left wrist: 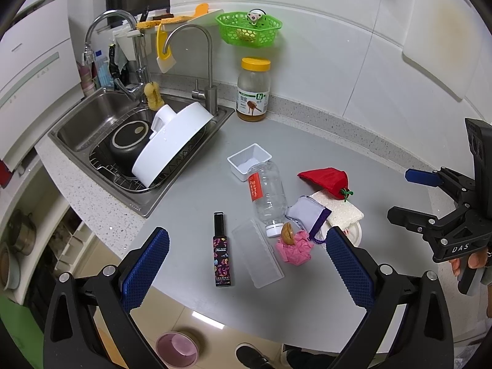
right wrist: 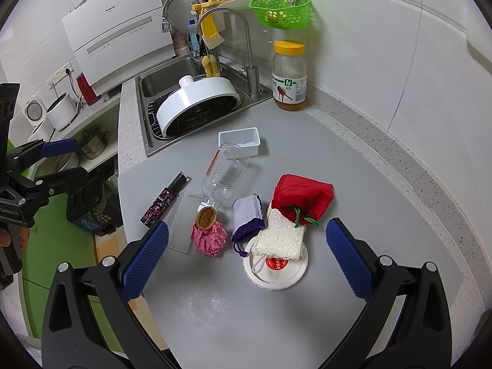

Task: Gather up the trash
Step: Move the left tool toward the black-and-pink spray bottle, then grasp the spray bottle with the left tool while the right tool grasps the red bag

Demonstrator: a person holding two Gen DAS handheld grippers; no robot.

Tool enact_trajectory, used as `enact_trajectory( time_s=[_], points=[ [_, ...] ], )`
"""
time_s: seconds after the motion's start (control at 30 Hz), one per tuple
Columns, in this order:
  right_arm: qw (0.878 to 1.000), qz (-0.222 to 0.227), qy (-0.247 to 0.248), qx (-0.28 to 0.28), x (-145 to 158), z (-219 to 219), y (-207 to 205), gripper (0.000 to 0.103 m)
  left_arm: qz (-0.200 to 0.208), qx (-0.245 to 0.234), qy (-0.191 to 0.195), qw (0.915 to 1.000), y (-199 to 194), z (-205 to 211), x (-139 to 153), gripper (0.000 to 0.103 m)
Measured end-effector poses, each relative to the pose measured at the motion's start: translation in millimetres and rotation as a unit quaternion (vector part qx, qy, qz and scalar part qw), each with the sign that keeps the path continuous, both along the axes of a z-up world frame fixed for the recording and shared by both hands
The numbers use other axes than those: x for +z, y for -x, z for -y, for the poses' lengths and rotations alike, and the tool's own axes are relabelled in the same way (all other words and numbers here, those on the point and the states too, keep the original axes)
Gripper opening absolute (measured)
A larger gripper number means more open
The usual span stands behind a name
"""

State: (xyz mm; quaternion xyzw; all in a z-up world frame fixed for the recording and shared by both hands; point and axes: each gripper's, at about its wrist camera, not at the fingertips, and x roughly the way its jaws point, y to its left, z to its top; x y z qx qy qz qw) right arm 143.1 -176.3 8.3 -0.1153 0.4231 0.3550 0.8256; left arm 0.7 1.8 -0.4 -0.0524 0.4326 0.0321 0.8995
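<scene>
Both grippers hover over the grey surface (right wrist: 307, 141), fingers spread wide and empty — left gripper (left wrist: 247, 263), right gripper (right wrist: 247, 256). The trash lies clustered mid-surface: clear bottle (right wrist: 226, 175), pink crumpled paper (right wrist: 210, 238), white tray (right wrist: 240, 141).

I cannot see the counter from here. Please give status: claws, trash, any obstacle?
Left claw open, empty. Right claw open, empty. Trash uncollected: empty bottle, pink crumpled paper with walnut shell on top. Pouches and sponge crowd beside them.
</scene>
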Motion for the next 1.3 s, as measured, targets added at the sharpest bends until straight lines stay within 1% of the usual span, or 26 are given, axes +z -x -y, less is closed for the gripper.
enact_trajectory(
  time_s=[0.4,0.5,0.6,0.67,0.73,0.8,0.87,0.93,0.97,1.07,1.13,1.23,1.27,1.3],
  points=[
    [1.000,-0.002,0.001,0.001,-2.9,-0.7,0.8,0.100,-0.006,0.001,-0.005,1.0000,-1.6,-0.1,-3.9,0.098],
    [1.000,-0.005,0.001,0.002,-4.8,-1.5,0.2,0.100,-0.013,0.004,-0.017,0.9998,-3.7,-1.2,-6.9,0.098],
    [1.000,-0.009,0.002,0.000,-8.4,-2.2,-2.1,0.100,-0.032,0.007,-0.040,0.9986,-7.9,-4.9,-12.1,0.098],
    [1.000,-0.011,0.003,0.000,-10.4,-2.5,-2.1,0.100,-0.036,0.014,-0.042,0.9984,-11.5,-11.7,-18.3,0.098],
    [1.000,-0.015,0.002,-0.001,-12.7,-2.3,-3.2,0.100,-0.051,0.023,-0.049,0.9972,-15.7,-19.2,-27.7,0.097],
    [1.000,-0.017,0.003,-0.002,-14.9,-1.6,-3.9,0.100,-0.049,0.029,-0.050,0.9972,-18.9,-25.6,-37.1,0.098],
    [1.000,-0.020,0.003,-0.003,-16.1,-0.8,-5.6,0.100,-0.069,0.034,-0.038,0.9963,-24.5,-31.3,-54.1,0.098],
    [1.000,-0.022,0.003,-0.005,-17.4,0.2,-7.5,0.100,-0.089,0.039,-0.041,0.9944,-30.8,-36.8,-71.1,0.098],
    [1.000,-0.023,0.003,-0.006,-18.2,0.4,-8.8,0.100,-0.100,0.041,-0.036,0.9935,-33.8,-38.0,-79.6,0.098],
    [1.000,-0.025,0.004,-0.009,-19.5,1.1,-11.6,0.100,-0.106,0.048,-0.050,0.9919,-44.6,-48.1,-100.4,0.097],
    [1.000,-0.028,0.003,-0.012,-20.5,2.3,-13.5,0.100,-0.125,0.054,-0.040,0.9899,-48.0,-52.2,-116.1,0.097],
    [0.999,-0.032,0.006,-0.015,-22.6,3.7,-17.8,0.100,-0.142,0.055,-0.029,0.9879,-50.6,-53.6,-134.0,0.097],
    [0.999,-0.033,0.008,-0.015,-23.7,3.7,-19.5,0.100,-0.146,0.054,-0.026,0.9874,-51.1,-54.0,-139.2,0.096],
    [0.999,-0.035,0.010,-0.016,-24.8,3.9,-21.1,0.100,-0.154,0.053,-0.020,0.9864,-50.9,-53.3,-143.3,0.087]
  ],
)
